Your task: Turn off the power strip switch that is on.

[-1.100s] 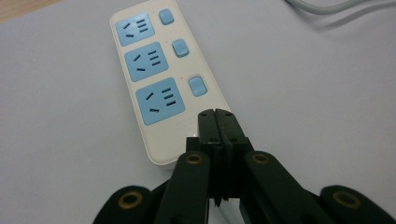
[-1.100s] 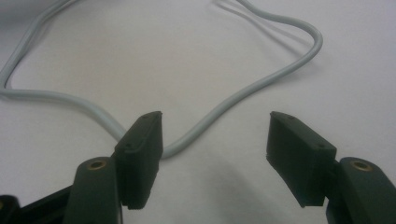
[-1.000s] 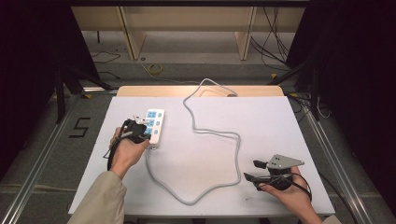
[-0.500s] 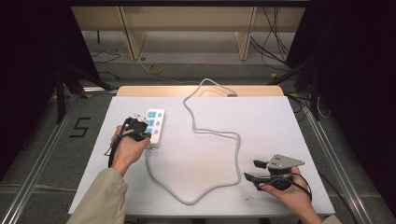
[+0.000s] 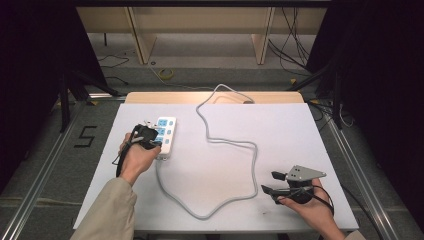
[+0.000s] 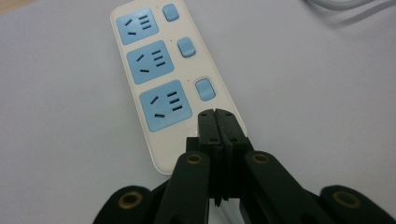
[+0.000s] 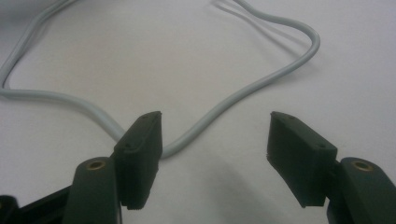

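Comparing the high views, nothing shifts: the left gripper [image 6: 217,122] keeps its fingers clenched empty over the near end of the power strip [image 5: 165,136], at the worktop's [image 5: 300,130] left, beside the nearest switch [image 6: 205,89]. The right gripper [image 7: 215,154] waits released near the cable [image 5: 230,145]; pressing looks imminent.

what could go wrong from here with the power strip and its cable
The left gripper, jaws shut, hovers over the power strip beside the nearest switch; a push may miss it or slide the strip. The right gripper is open by the grey cable; a move could snag it and tug the strip.
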{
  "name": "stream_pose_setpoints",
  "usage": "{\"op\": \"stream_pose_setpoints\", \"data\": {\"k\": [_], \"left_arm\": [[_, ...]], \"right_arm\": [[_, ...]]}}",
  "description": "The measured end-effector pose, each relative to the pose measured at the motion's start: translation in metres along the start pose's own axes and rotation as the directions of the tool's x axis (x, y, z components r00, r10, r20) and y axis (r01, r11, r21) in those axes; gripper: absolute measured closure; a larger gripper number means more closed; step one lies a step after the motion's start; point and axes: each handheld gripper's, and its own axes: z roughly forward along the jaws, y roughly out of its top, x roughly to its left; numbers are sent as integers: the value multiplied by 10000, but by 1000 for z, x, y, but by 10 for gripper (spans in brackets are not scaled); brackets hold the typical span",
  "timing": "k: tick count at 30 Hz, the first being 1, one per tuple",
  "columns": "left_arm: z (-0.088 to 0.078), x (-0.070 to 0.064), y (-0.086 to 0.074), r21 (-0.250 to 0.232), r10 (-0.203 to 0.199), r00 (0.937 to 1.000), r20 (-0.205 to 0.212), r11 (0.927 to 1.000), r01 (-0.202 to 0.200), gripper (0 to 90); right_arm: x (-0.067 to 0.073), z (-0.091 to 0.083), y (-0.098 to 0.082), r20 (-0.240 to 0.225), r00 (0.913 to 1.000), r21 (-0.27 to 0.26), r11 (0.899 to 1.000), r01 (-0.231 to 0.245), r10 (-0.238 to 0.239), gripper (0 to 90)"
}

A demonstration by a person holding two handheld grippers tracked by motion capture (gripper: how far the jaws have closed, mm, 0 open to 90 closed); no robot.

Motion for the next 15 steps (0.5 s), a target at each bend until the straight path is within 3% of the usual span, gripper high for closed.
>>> {"op": "stream_pose_setpoints", "data": {"k": [15], "left_arm": [[4, 1, 5, 200, 30, 10000, 11, 9998, -30, 896]], "right_arm": [[0, 0, 0, 12, 10000, -8, 10000, 20, -20, 366]]}}
